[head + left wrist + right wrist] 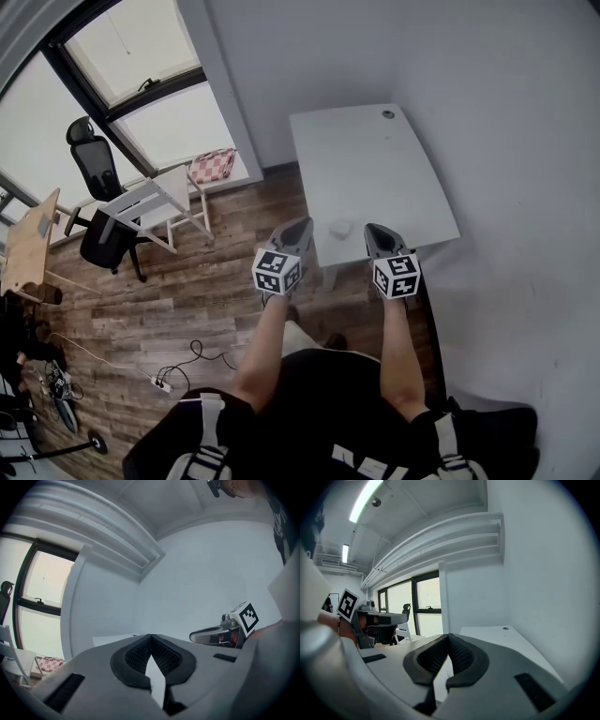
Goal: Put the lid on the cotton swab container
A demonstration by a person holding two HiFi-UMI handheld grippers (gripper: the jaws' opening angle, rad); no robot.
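A small white object (339,228), seemingly the cotton swab container, sits near the front edge of the white table (375,169). I cannot tell a lid apart from it. My left gripper (301,226) hovers just left of it and my right gripper (373,231) just right of it, both level with the table's front edge. Both are shut with nothing between the pads. In the left gripper view the shut jaws of the left gripper (151,637) hide the container, and the right gripper (220,634) shows beside them. The right gripper (449,637) likewise blocks it.
The table stands in a corner, with a grey wall behind and to the right. A cable hole (388,114) marks its far side. To the left are a white chair (150,202), a checked cushion (214,165), a black office chair (94,169) and a power strip (164,382) on the wooden floor.
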